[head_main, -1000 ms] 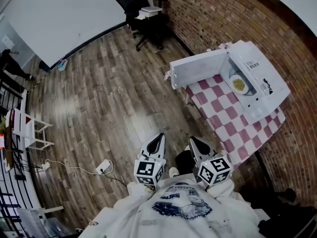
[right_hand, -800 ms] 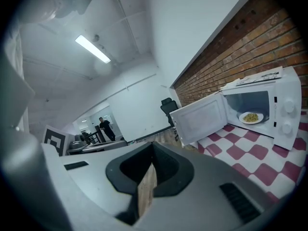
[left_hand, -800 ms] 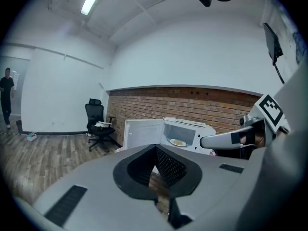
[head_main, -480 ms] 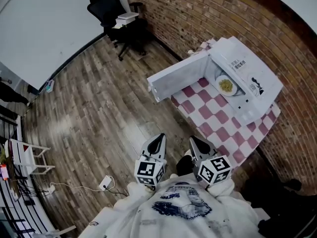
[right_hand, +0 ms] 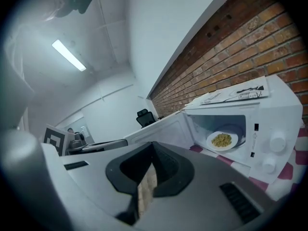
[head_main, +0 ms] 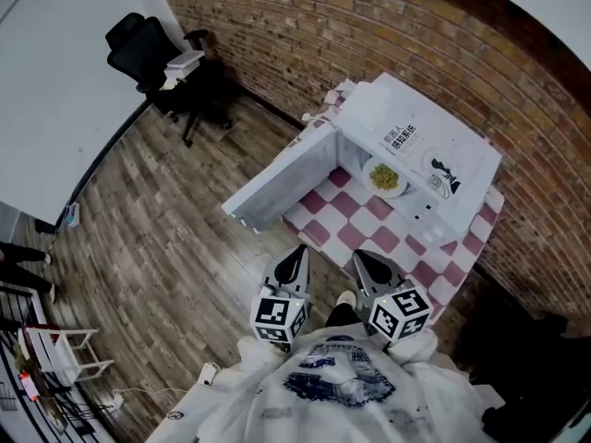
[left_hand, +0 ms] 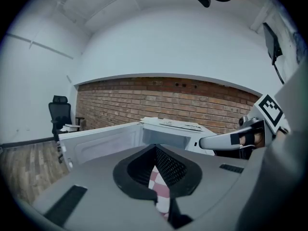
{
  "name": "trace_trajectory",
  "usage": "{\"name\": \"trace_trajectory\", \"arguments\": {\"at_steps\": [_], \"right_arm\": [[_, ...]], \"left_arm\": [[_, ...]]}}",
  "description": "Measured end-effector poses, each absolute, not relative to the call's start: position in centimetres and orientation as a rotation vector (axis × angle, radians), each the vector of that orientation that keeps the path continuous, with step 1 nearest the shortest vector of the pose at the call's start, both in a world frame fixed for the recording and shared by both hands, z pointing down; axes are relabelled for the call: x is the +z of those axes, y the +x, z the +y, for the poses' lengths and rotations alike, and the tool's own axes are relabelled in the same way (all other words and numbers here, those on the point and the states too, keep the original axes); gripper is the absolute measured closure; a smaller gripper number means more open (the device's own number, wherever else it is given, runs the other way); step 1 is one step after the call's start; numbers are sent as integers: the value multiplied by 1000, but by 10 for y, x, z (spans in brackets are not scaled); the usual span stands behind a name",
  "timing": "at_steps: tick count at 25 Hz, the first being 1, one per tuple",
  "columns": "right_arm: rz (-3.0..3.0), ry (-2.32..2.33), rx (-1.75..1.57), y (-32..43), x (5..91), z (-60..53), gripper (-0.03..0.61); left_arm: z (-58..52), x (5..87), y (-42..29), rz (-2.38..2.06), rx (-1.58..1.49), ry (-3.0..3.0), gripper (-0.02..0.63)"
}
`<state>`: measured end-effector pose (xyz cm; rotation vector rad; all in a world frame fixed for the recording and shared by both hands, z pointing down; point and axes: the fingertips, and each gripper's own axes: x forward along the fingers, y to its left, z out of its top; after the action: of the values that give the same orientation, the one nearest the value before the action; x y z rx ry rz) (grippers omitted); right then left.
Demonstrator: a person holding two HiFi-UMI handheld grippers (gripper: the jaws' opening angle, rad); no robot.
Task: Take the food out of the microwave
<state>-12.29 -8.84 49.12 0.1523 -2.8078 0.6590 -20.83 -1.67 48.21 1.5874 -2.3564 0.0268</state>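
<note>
A white microwave (head_main: pixel 420 150) stands on a table with a red-and-white checked cloth (head_main: pixel 365 233) against the brick wall. Its door (head_main: pixel 277 187) hangs wide open to the left. Inside lies a white plate of yellow food (head_main: pixel 385 177), also plain in the right gripper view (right_hand: pixel 222 140). My left gripper (head_main: pixel 294 266) and right gripper (head_main: pixel 367 268) are side by side in front of the table, short of the cloth's near edge. Both are shut and hold nothing. In the left gripper view the microwave (left_hand: pixel 168 131) sits straight ahead past the left gripper (left_hand: pixel 155 147).
The open door (right_hand: pixel 159 129) juts out over the wooden floor (head_main: pixel 157 238) ahead of my left gripper. A black office chair (head_main: pixel 148 53) stands at the far left by the brick wall (head_main: pixel 416 35). A small white rack (head_main: pixel 55 358) is at the lower left.
The microwave and table have shifted from the upper right toward the middle of the head view and now lie closer to both grippers. The grippers stay side by side and shut.
</note>
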Motion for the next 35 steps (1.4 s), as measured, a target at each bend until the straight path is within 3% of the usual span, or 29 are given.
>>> {"name": "trace_trajectory", "arguments": {"at_steps": [12, 35], "right_arm": [[-2820, 354, 691, -129, 495, -176, 565], [-2735, 924, 778, -127, 506, -233, 565]], "left_arm": [[-118, 489, -222, -2221, 62, 1750, 604], [-221, 519, -225, -1753, 187, 2153, 604]]}}
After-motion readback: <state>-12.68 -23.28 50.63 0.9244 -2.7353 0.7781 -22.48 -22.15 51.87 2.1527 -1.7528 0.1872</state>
